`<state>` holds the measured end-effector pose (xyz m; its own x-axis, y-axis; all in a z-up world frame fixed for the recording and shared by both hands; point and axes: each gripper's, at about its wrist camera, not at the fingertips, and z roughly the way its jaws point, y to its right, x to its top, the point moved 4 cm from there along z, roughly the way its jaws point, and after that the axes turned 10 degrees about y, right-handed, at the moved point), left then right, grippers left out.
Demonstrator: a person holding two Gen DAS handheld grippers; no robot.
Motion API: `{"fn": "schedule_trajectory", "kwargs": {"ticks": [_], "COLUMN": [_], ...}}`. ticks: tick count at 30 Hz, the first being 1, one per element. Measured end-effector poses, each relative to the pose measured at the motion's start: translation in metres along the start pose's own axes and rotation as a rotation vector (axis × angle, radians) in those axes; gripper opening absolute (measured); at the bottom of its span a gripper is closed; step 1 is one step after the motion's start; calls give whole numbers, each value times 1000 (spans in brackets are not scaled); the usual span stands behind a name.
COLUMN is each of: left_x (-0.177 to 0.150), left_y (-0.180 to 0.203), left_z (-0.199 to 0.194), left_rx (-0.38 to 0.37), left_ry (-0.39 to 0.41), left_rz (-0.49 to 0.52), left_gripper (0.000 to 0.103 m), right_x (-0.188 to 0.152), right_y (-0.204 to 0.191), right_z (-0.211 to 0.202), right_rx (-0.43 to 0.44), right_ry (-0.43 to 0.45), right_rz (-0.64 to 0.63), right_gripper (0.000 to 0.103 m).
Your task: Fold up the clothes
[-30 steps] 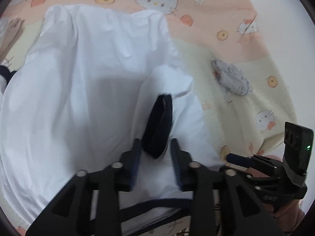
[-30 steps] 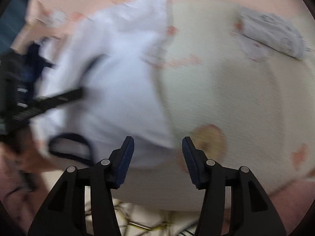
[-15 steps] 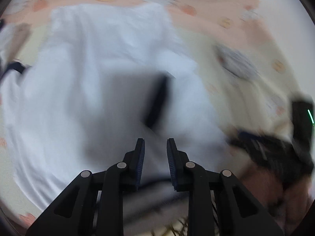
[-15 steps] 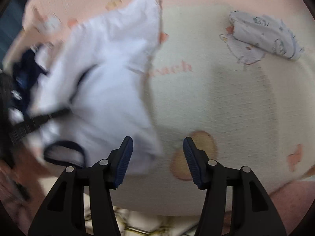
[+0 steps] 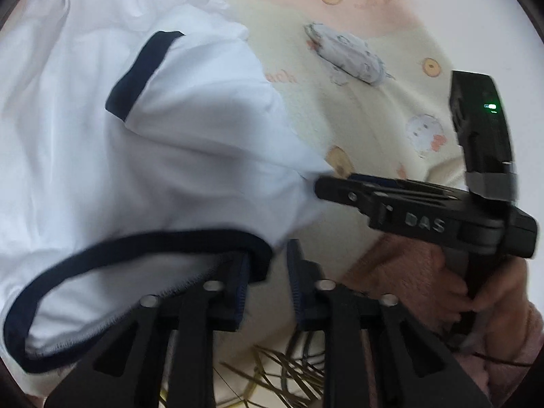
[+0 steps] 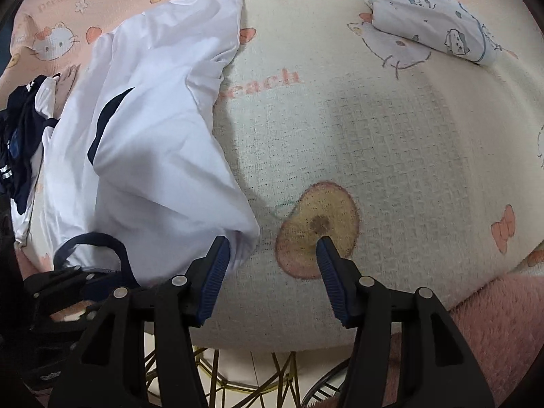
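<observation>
— Across the cream-and-pink cartoon-print mat [image 6: 391,136], what takes up the most room?

— A white shirt with navy trim [image 6: 153,119]. It lies rumpled over the mat's left half in the right wrist view and reaches from the far edge down to the near one. One navy-edged sleeve cuff [image 5: 136,71] is turned up on top of it.

— And the two claws?

— The left gripper [image 5: 267,282] sits at the shirt's near edge with its jaws closing and only a narrow gap left. The end of the navy neckline band [image 5: 136,241] is between them. It lies against one blue pad [image 5: 239,282], with a sliver of daylight beside the other pad. The right gripper [image 6: 272,265] points down at the mat with its jaws about half open and nothing in them. The shirt's near corner lies just beside its left finger. From the left camera its tip appears at the shirt's right-hand fold.

— Who holds it?

— A person's hand [image 5: 425,272] in a fuzzy pink sleeve [image 5: 503,357] grips its handle.

— Anything smaller?

— A dark navy garment [image 6: 20,136] is heaped at the mat's left edge. A small folded cloth with a cartoon print [image 6: 431,30] lies at the far right, well apart from the shirt.
</observation>
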<state>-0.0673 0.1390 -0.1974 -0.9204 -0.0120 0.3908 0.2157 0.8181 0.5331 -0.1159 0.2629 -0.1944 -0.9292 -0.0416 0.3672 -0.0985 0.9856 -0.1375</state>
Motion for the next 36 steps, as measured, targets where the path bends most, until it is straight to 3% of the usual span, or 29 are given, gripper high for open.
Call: {"fn": "schedule_trajectory", "kwargs": {"ticks": [3,8,10,14,16,18,20,23,26,28,30,36], "left_x": [-7,-21,-23,-28,-25,-12,5,36,70,89,99,100], "left_y": [1,-1,-4,-14,-20,-23,-25,-36,-53,-61,-61,-42], "left_z": [-2,-7,-6,-7,-14,-30,-45,-62,-62,-53,-37,1], "left_rx": [-12,-16,-25,-48,-59,-46,-34,25,127,152,109,-5], "left_ry": [-25,-65,-79,-115,-121,-60,11,117,227,264,241,117], "left_rz": [-9,-4,-27,-94,-117,-100,-77,-62,-65,-73,-76,-6], "left_gripper": [4,4,4,7,8,25,32,32,32,32,32,30], "right_x": [-3,-9,-21,-38,-36,-33,-24,-2,21,44,56,24], "right_y": [-1,-26,-31,-28,-26,-24,-19,-15,-24,-33,-38,-33], "right_z": [1,-9,2,-3,-8,-14,-34,-57,-55,-28,0,9], "right_rx": [3,147,72,-25,23,78,170,167,99,52,2,-2], "right_ry": [0,32,-24,-49,-48,-41,19,129,176,143,86,-74], "right_rz": [-20,-110,-181,-251,-225,-195,-135,-124,-132,-163,-196,-275], "right_gripper": [55,57,58,60,61,61,61,61,61,61,61,62]}}
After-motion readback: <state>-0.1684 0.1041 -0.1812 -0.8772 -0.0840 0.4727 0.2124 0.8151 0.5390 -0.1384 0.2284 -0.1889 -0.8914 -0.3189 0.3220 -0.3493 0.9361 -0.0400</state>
